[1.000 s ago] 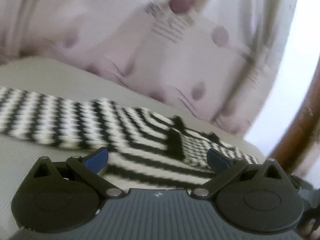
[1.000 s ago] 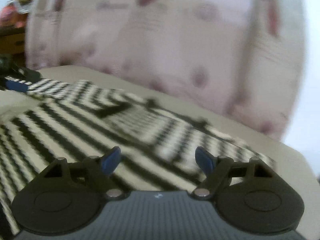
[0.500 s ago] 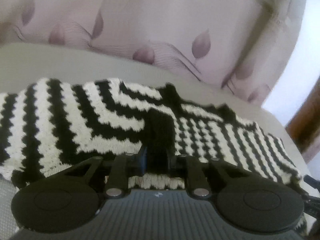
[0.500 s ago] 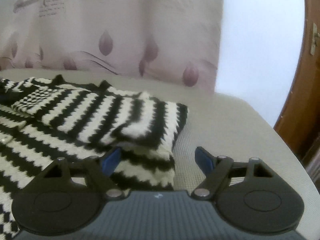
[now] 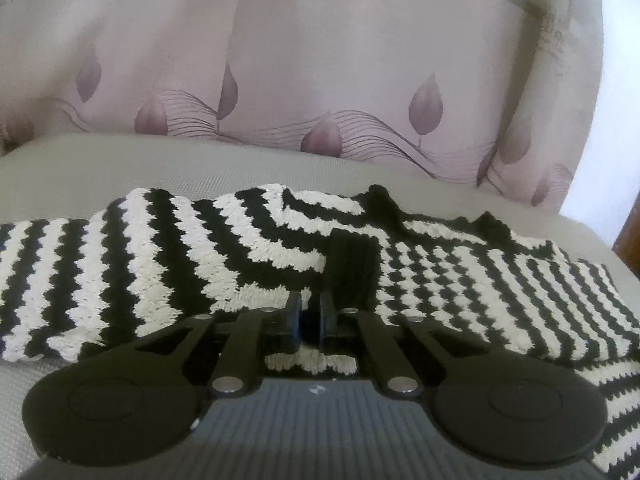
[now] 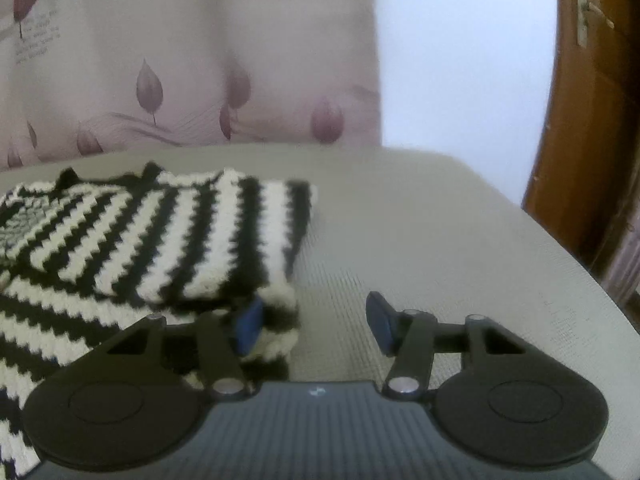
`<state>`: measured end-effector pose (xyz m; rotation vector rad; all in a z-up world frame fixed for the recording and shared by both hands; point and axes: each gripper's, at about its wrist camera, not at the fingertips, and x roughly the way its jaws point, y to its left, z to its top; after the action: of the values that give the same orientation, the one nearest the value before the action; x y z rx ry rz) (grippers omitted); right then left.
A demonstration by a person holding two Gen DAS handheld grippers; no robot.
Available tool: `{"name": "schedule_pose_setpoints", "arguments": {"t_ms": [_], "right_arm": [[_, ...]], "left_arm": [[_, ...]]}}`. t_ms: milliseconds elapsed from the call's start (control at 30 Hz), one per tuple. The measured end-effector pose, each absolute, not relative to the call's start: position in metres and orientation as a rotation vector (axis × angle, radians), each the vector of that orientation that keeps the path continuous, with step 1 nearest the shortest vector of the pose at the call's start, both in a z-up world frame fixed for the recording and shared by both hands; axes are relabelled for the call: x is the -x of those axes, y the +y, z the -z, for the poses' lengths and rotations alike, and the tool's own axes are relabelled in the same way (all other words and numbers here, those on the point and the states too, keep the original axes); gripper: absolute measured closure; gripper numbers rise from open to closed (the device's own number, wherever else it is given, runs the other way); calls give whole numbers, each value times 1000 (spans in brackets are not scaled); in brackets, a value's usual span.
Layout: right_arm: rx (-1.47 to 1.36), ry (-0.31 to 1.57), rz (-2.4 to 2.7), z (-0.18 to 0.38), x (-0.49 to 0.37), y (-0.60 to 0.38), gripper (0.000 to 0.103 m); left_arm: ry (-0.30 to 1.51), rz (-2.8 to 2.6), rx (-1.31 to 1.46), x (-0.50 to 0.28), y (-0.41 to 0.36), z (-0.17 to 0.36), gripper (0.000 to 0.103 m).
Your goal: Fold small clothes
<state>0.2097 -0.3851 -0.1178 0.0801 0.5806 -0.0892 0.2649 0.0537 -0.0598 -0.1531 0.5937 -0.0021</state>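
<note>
Pinching the striped knit (image 5: 160,264), left tongs (image 5: 309,316) apparently clamped

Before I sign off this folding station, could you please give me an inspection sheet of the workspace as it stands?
Surface: grey woven cushion, bare to the right of the garment.
Job's things: one black-and-white striped knit garment, lying partly folded, a flap doubled over its right edge.
Clutter: nothing seen.
Grippers: left claw shut on the garment's near edge at a black band; right claw open and has just been closing, the garment's folded corner beside its left pad, pads not pressing.
Cables: nothing seen.
Surroundings: pale curtain with purple leaf print behind the cushion; white wall; brown wooden door at right.
</note>
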Motion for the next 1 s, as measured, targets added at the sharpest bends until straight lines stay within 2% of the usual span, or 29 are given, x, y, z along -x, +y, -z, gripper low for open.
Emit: {"name": "schedule_pose_setpoints", "arguments": {"t_ms": [100, 167, 200, 367, 467, 533, 633, 900, 1000], "right_arm": [[-165, 542, 98, 112, -192, -397, 47], [-229, 432, 80, 99, -173, -401, 47], [-227, 385, 58, 91, -170, -400, 47], [-118, 367, -69, 66, -219, -382, 48], [-17, 414, -97, 72, -264, -366, 63], [21, 483, -91, 85, -299, -360, 67], [46, 619, -48, 111, -337, -354, 68], [-57, 596, -44, 111, -324, -366, 67], [-55, 514, -94, 92, -286, -354, 67]], "left_arm": [[562, -25, 171, -259, 56, 56, 78], [556, -41, 197, -257, 60, 56, 50], [561, -49, 216, -256, 64, 56, 47], [560, -50, 262, -255, 69, 58, 47], [562, -48, 280, -257, 71, 59, 47], [560, -52, 278, -256, 71, 59, 47], [567, -62, 252, -258, 67, 59, 47], [565, -56, 241, -258, 65, 60, 42], [512, -44, 291, -246, 74, 53, 30]]}}
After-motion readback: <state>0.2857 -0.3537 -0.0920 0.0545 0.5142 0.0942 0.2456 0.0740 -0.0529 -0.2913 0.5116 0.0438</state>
